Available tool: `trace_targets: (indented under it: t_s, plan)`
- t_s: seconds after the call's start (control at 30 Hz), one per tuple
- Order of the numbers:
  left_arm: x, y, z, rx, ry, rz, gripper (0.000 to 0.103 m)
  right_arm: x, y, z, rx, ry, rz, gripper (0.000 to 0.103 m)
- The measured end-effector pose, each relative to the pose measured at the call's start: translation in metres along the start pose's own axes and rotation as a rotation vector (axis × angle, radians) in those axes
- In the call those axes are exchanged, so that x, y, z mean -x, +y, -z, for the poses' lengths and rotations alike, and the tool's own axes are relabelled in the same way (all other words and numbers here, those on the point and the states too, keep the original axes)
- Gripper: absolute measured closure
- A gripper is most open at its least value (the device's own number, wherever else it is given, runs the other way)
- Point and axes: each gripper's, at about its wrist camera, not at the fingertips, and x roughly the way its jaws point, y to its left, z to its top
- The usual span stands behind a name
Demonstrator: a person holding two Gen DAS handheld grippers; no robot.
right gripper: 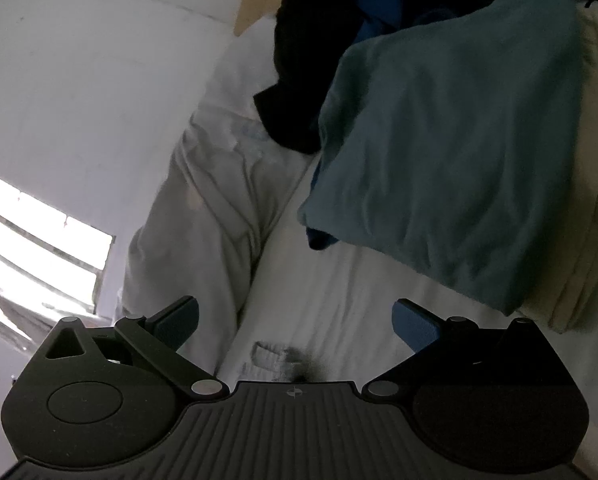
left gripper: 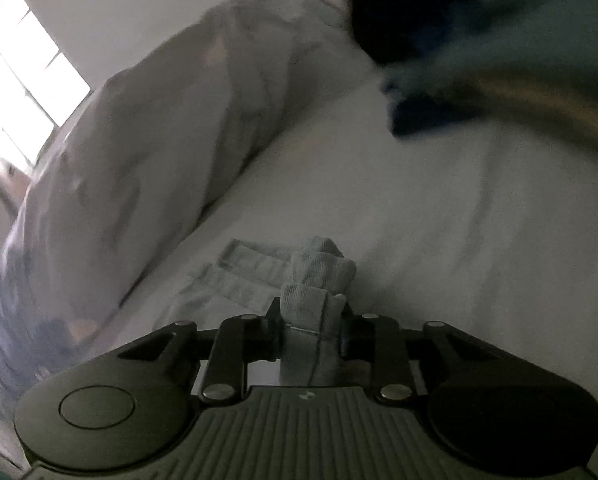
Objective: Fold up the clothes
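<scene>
In the left wrist view the left gripper sits at the bottom centre of the frame, its jaws clenched on a bunched fold of a pale grey-blue cloth. The rest of that cloth lies flat on the white sheet just left of the jaws, with a ribbed band showing along one edge. A rumpled white duvet runs from the lower left up toward the top centre. A blurred pile of dark clothes fills the upper right, and a bright window shows at the upper left.

In the right wrist view the right gripper is released, its two blue pads standing wide apart with nothing between them, over the white sheet. A small part of the pale cloth shows at the bottom centre, just above the gripper body. A folded teal garment lies on top of a beige one at the right of the frame, with black and blue clothes heaped behind them at the top centre
</scene>
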Motion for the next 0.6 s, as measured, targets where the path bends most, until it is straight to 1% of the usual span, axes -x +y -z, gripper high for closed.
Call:
trace_targets:
  t_s: [0.1, 0.17, 0.23, 0.3, 0.37, 0.43, 0.53, 0.6]
  plan:
    - [0.02, 0.048, -0.01, 0.197, -0.034, 0.056, 0.077, 0.0, 0.0, -0.001, 0.002, 0.001, -0.001, 0.0]
    - [0.039, 0.09, -0.014, 0.337, -0.064, 0.08, 0.078, -0.002, 0.0, 0.0, 0.005, 0.006, -0.002, 0.0]
    - [0.06, 0.13, -0.012, 0.448, -0.096, 0.088, 0.079, -0.004, 0.001, 0.002, 0.006, 0.018, -0.005, 0.0]
    - [0.086, 0.171, -0.003, 0.554, -0.134, 0.087, 0.079, -0.008, 0.003, 0.005, 0.01, 0.033, -0.008, 0.0]
    - [0.117, 0.208, 0.015, 0.656, -0.19, 0.052, 0.079, -0.011, 0.006, 0.009, 0.022, 0.044, -0.009, 0.0]
    - [0.146, 0.235, 0.036, 0.733, -0.243, 0.006, 0.079, -0.012, 0.01, 0.011, 0.045, 0.043, -0.003, 0.0]
    - [0.196, 0.266, 0.08, 0.878, -0.335, -0.085, 0.08, -0.011, 0.017, 0.014, 0.095, 0.019, 0.003, 0.0]
    - [0.233, 0.277, 0.119, 0.985, -0.416, -0.15, 0.08, -0.014, 0.019, 0.017, 0.102, 0.034, -0.008, 0.0]
